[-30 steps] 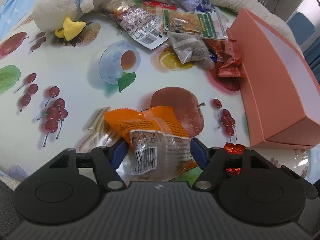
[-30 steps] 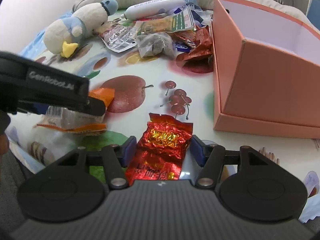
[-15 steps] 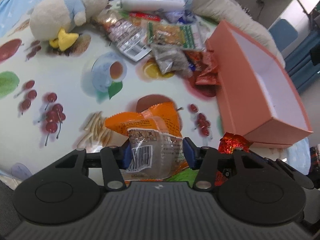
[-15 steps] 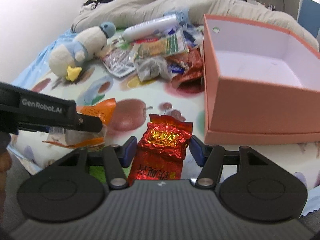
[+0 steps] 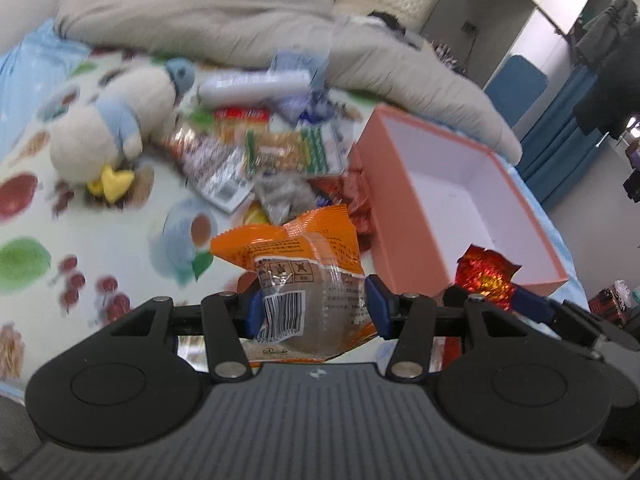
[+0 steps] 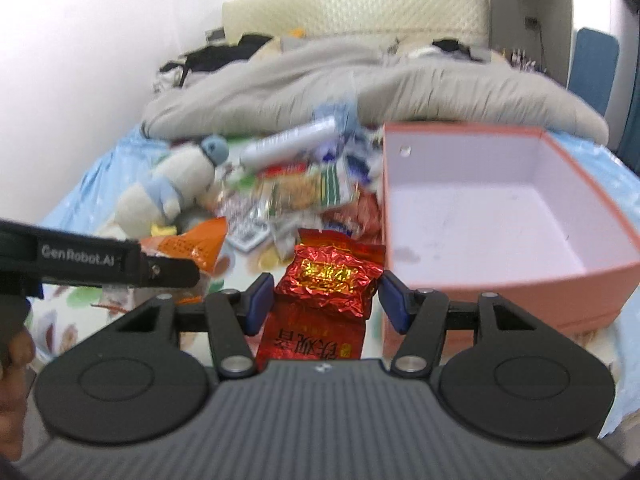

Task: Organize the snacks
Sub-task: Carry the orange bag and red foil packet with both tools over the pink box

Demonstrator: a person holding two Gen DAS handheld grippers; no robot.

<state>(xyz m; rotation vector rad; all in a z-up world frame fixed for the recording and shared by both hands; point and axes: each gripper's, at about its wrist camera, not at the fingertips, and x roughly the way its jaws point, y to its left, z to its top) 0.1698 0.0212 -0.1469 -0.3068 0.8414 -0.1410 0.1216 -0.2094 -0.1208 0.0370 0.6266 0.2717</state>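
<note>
Left gripper [image 5: 312, 306]: both blue pads pressed against the sides of an orange-and-clear snack packet [image 5: 306, 276], barcode side facing the camera. Packet is clamped and lifted off the fruit-print cloth [image 5: 120, 240]; its orange top edge stands up above the fingers.

Right gripper [image 6: 326, 300]: blue pads closed in on a red foil packet [image 6: 326, 284] with a gold label, crinkled top upward, lower half hanging down toward the camera body. In the left wrist view the same red packet [image 5: 486, 278] shows just right of the left gripper, held up in front of the near wall of the box.

Scene, left to right:
- Plush penguin [image 5: 108, 140], cream and light blue with yellow feet, lying on the cloth at far left.
- Loose pile of snacks [image 5: 276, 156] at centre: silver printed pouch, green-edged biscuit pack, grey pouch, red wrappers. A white tube [image 5: 256, 84] lies behind the pile. All motion-blurred; labels unreadable.
- Salmon-pink box [image 6: 500, 272] at right, open top, pale lining, interior bare in both views. Red wrappers of the pile touch its left wall.
- Grey duvet [image 6: 360, 80] bunched across the back.

Both held packets sit near the box's front-left corner, outside it.
</note>
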